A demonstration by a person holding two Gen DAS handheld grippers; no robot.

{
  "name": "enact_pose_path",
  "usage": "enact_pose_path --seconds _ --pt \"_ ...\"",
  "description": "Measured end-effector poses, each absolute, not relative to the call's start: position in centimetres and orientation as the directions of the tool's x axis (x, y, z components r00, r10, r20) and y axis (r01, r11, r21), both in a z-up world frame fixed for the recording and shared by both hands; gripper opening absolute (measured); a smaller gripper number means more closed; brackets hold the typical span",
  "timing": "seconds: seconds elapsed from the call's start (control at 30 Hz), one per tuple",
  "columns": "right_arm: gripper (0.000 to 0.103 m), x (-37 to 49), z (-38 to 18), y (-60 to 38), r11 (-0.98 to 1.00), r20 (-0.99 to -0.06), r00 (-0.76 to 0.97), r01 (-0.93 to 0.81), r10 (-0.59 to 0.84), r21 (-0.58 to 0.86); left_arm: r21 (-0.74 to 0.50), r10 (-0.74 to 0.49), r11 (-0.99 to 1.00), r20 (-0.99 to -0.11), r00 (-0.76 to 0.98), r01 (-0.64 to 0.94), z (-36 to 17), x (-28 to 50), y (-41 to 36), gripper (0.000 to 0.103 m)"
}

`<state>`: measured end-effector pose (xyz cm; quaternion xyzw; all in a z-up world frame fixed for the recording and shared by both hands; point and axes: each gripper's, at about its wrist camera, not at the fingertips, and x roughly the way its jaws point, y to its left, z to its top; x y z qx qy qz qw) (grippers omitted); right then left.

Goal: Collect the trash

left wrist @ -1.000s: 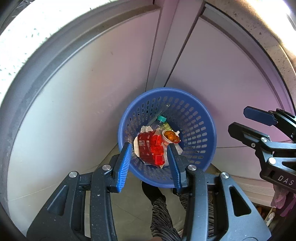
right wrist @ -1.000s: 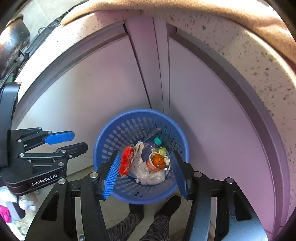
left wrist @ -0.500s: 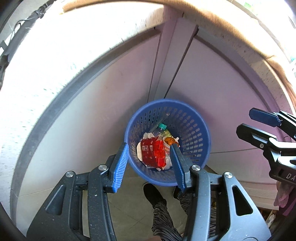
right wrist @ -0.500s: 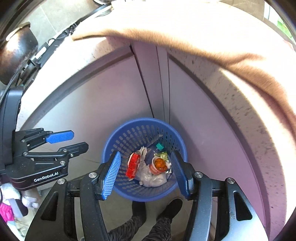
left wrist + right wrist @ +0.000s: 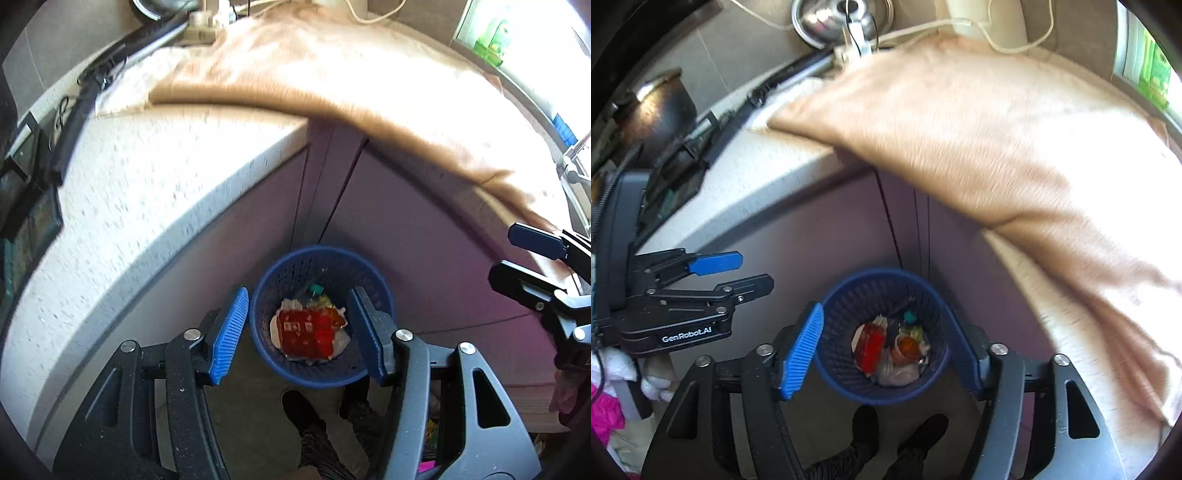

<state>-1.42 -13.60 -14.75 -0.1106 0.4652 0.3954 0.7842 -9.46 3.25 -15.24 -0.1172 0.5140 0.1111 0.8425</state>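
A blue perforated bin (image 5: 332, 266) stands on the floor in the cabinet corner, also in the right wrist view (image 5: 849, 299). In it lie a red wrapper (image 5: 304, 332), crumpled white paper, a green-capped bottle (image 5: 315, 288) and an orange-filled cup (image 5: 908, 346). My left gripper (image 5: 299, 332) is open and empty, high above the bin. My right gripper (image 5: 882, 350) is open and empty, also high above it. Each gripper shows in the other's view, the right one (image 5: 528, 258) and the left one (image 5: 738, 273).
A speckled white countertop (image 5: 147, 177) wraps the corner, with a tan cloth (image 5: 960, 129) over it. Pale purple cabinet doors (image 5: 424, 221) stand behind the bin. A dark pot (image 5: 653, 114), a steel bowl (image 5: 831, 18) and cables sit at the back. The person's shoes (image 5: 897, 428) are below.
Both grippers have risen well above the bin, which looks smaller now. The countertop and tan cloth have come into view. Both stay open and empty.
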Motion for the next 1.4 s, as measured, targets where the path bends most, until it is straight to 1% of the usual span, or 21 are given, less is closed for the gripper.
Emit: enact_pose_path --seconds 0.27,0.37,0.47,0.57,0.67,0.73,0.8,0.97,1.07,1.2,1.4 --pt "0.069 -0.4 -11.1 -15.9 0.669 -0.771 0.293 -0.710 0.566 0.221 -0.100 0.082 0.944 -0.852 0.517 -0.314 -11.0 -8.9 3.1 0.062" --pt "0.070 -0.1 -9.7 -16.6 0.673 -0.752 0.310 -0.702 0.582 0.231 -0.108 0.090 0.943 -0.829 0.552 -0.315 -9.2 -8.8 3.1 0.063" --pt "0.071 0.4 -8.3 -17.2 0.677 -0.729 0.332 -0.696 0.599 0.239 -0.121 0.096 0.940 -0.802 0.590 -0.318 -7.1 -8.6 2.9 0.071" --pt "0.071 0.7 -6.9 -17.9 0.680 -0.705 0.352 -0.690 0.616 0.249 -0.122 0.106 0.943 -0.771 0.628 -0.309 -4.8 -8.4 2.4 0.077" --pt "0.077 1.0 -5.5 -18.5 0.680 -0.678 0.373 -0.686 0.634 0.259 -0.124 0.112 0.946 -0.742 0.661 -0.300 -2.7 -8.3 1.8 0.079" --pt "0.078 1.3 -4.5 -18.9 0.679 -0.659 0.387 -0.685 0.646 0.263 -0.126 0.116 0.947 -0.722 0.683 -0.295 -1.4 -8.1 1.5 0.080" --pt "0.079 1.5 -3.5 -19.1 0.679 -0.644 0.398 -0.685 0.653 0.264 -0.137 0.113 0.948 -0.700 0.705 -0.288 -0.2 -8.0 1.3 0.084" --pt "0.079 2.1 -1.3 -19.7 0.672 -0.607 0.420 -0.690 0.675 0.270 -0.153 0.116 0.948 -0.655 0.747 -0.280 2.7 -7.7 0.9 0.091" --pt "0.080 2.4 -0.4 -20.0 0.670 -0.588 0.431 -0.691 0.684 0.272 -0.154 0.121 0.948 -0.636 0.762 -0.279 3.9 -7.6 0.6 0.093" --pt "0.081 2.5 0.6 -20.3 0.668 -0.567 0.443 -0.690 0.695 0.279 -0.143 0.140 0.948 -0.614 0.777 -0.284 5.0 -7.6 0.2 0.099" --pt "0.081 2.6 1.3 -20.7 0.666 -0.550 0.452 -0.691 0.702 0.282 -0.107 0.174 0.948 -0.610 0.773 -0.299 6.0 -7.3 -0.5 0.101"
